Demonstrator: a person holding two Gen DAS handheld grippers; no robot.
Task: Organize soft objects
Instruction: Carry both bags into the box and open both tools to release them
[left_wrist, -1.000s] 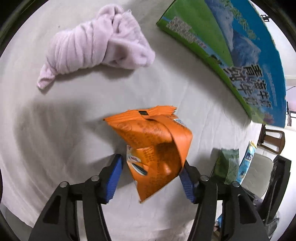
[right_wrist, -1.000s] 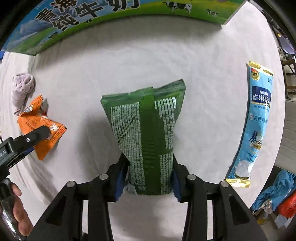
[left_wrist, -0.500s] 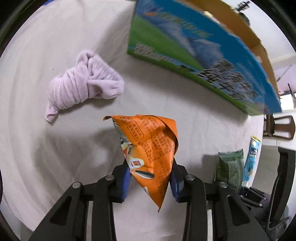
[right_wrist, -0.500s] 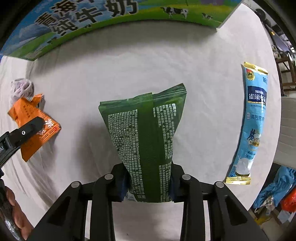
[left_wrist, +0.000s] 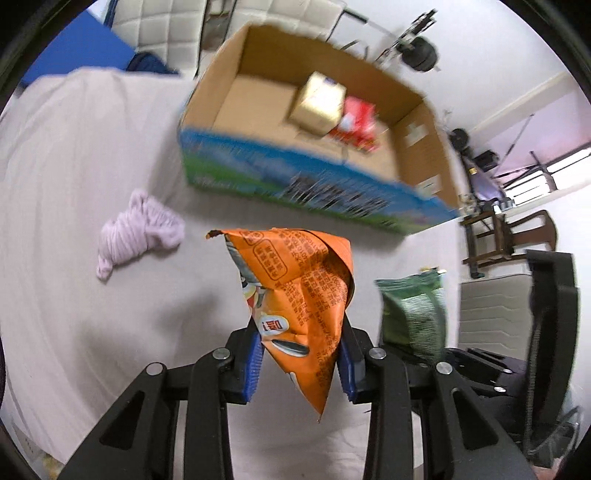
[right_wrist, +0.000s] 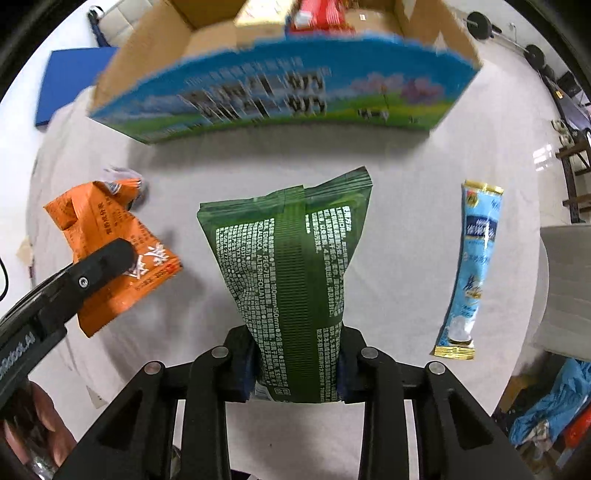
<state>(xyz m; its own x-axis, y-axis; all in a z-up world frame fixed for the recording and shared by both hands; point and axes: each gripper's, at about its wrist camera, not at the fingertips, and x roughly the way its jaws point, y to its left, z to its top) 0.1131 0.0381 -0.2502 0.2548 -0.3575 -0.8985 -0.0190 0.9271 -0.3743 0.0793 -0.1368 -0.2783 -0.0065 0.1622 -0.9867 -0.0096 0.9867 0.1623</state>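
A: Left wrist view first. The left gripper (left_wrist: 300, 363) is clamped on the orange snack bag (left_wrist: 301, 295), blue pads pressing its lower part from both sides, and the bag is up off the table (left_wrist: 74, 184).

B: Beyond it?

A: A lilac towel (left_wrist: 138, 230) lies bunched on the white cloth, well apart from the bag. Toward the far edge sits the open cardboard box (left_wrist: 306, 192), blurred, with a tan packet (left_wrist: 319, 103) and a red packet (left_wrist: 356, 118) inside. The green pouch (left_wrist: 412, 314) shows off to the side, upright.

B: And the right wrist view?

A: The right gripper (right_wrist: 297, 369) is closed tight on that green pouch (right_wrist: 295, 266), gripping its bottom end, printed back facing the camera, top edge pointing at the box (right_wrist: 280, 92).

B: Anything on the table there?

A: A light blue sachet (right_wrist: 471, 266) lies flat near the right edge, apart from everything. On the other side, the orange snack bag (right_wrist: 110, 243) hangs in the left gripper's black finger (right_wrist: 99, 269), with the person's hand (right_wrist: 29, 424) at the lower corner of the view.
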